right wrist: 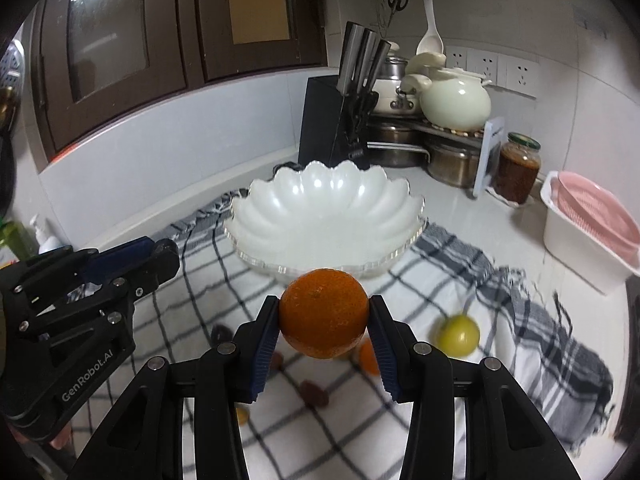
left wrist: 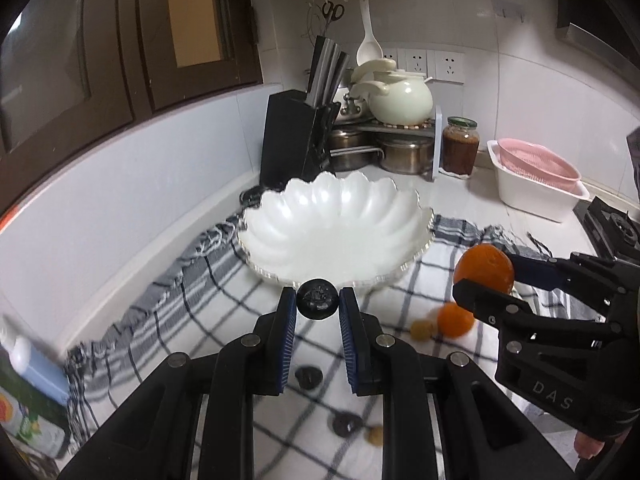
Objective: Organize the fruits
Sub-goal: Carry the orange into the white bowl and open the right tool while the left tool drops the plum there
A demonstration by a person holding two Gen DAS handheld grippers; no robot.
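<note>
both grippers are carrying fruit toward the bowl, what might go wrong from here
1. The left gripper pinches the small dark fruit only at the fingertips, so it may slip out before reaching the white bowl.
2. The right gripper holds the round orange, which could roll if released onto the bowl's sloped scalloped wall.
3. Both grippers approach the same near rim and look close together, so they might collide.

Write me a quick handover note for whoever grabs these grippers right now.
Left gripper: shut on a small dark fruit, held just short of the white scalloped bowl.
Right gripper: shut on an orange, also near the bowl.
Done: nothing is in the bowl yet.
Left: drop both fruits in, then collect the loose ones on the checked cloth: a yellow-green fruit, a smaller orange, and several small dark and yellowish pieces.
</note>
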